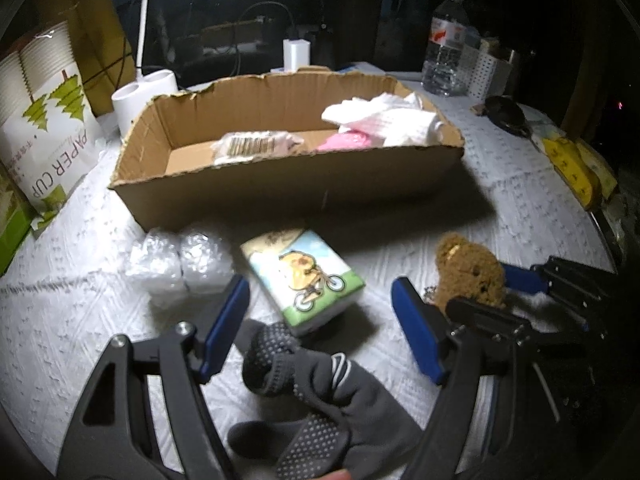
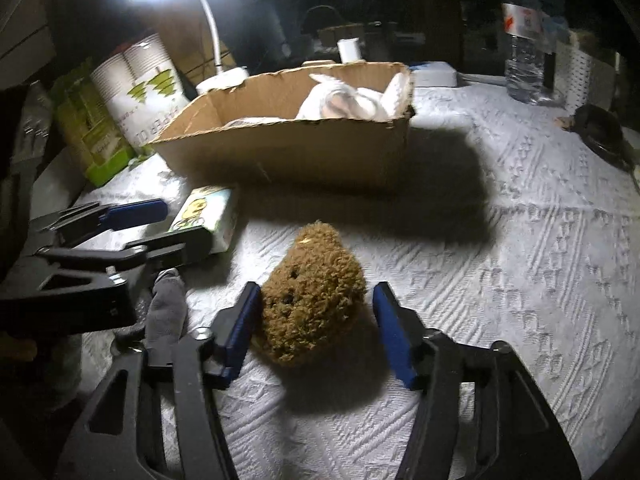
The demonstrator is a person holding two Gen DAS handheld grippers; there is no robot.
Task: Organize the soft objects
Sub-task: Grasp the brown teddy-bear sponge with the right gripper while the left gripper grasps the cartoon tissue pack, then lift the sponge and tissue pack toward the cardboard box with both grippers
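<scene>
Soft items fill part of the cardboard box (image 1: 280, 184) already, while the brown plush bear (image 2: 312, 300) sits between the right gripper's (image 2: 316, 320) spread fingers and grey socks (image 1: 312, 392) wait under the left gripper (image 1: 320, 328), also apart.

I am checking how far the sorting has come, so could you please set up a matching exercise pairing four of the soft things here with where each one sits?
Things:
1. brown plush toy
2. grey sock
3. white cloth
4. tissue pack

Places:
A. inside the cardboard box
B. between the open fingers of the right claw
C. on the table, in front of the box, ahead of the left claw
D. between the open fingers of the left claw

Pairs: 1-B, 2-D, 3-A, 4-C
</scene>
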